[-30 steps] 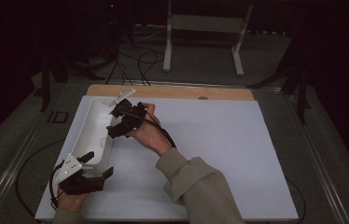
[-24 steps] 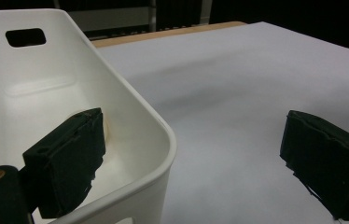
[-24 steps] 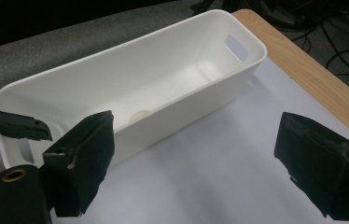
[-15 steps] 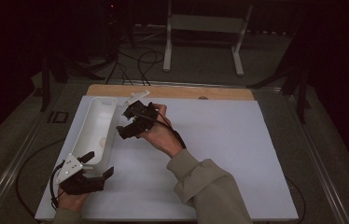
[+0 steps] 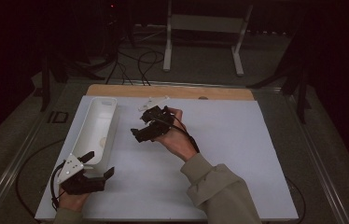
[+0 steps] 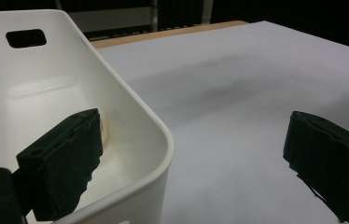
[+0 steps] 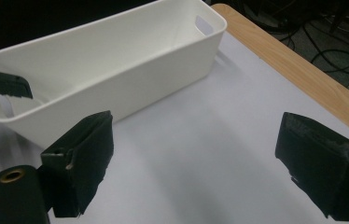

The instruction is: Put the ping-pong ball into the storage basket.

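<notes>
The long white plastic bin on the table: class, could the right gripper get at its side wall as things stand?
Probably yes. The right gripper, jaws open, faces the long white plastic bin across bare white table. The left gripper straddles only the bin's near end corner.

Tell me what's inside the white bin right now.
The white bin holds one small pale round thing on its floor; what it is cannot be told. The left gripper has one jaw inside, hiding part of the floor.

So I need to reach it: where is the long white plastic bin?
In the high view the long white plastic bin lies along the table's left side, its near end between the left gripper's open jaws.
</notes>
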